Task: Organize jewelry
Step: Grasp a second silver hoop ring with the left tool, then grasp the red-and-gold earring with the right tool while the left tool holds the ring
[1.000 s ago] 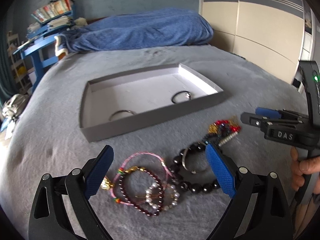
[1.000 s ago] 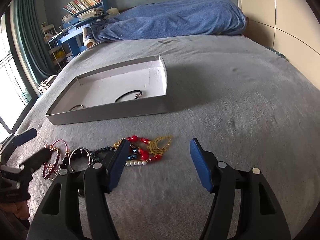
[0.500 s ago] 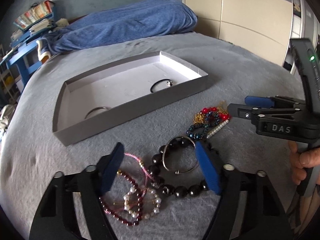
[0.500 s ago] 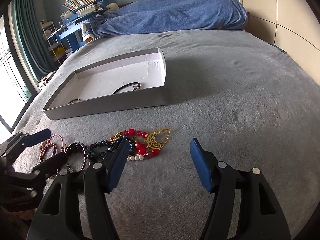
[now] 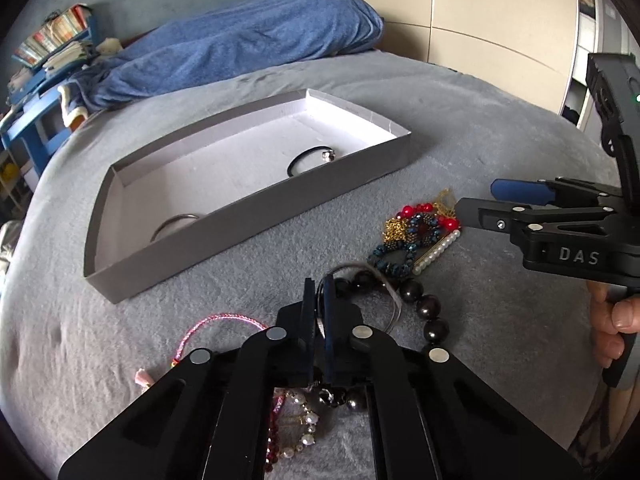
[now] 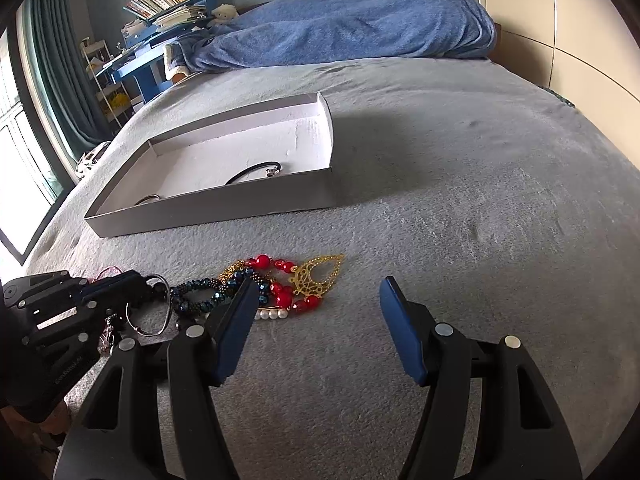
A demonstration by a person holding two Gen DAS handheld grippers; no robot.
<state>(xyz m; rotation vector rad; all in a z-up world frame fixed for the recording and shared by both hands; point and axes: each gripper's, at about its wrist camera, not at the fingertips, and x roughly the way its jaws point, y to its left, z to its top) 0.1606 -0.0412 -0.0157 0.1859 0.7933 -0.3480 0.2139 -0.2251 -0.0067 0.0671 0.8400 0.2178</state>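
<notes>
A shallow grey box (image 5: 248,216) (image 6: 224,208) lies on the grey bed; inside are a black cord bracelet (image 5: 310,158) and a silver ring (image 5: 176,224). A heap of jewelry lies in front of it: a silver bangle (image 5: 390,286) (image 6: 150,312), a black bead bracelet (image 5: 424,308), a blue bead piece (image 5: 394,258), red beads with gold pieces (image 6: 298,280), a pink cord bracelet (image 5: 216,324). My left gripper (image 5: 319,294) is shut on the silver bangle's rim. My right gripper (image 6: 316,312) is open and empty, just right of the heap.
A blue blanket (image 5: 240,52) lies at the head of the bed. A blue desk with books (image 6: 160,20) stands at the back left. Wardrobe doors (image 5: 480,20) are on the right. A window with curtains (image 6: 36,100) is at the left.
My left gripper moved forward over the heap and closed on the silver bangle. The right gripper stayed open and shifted only a little.
</notes>
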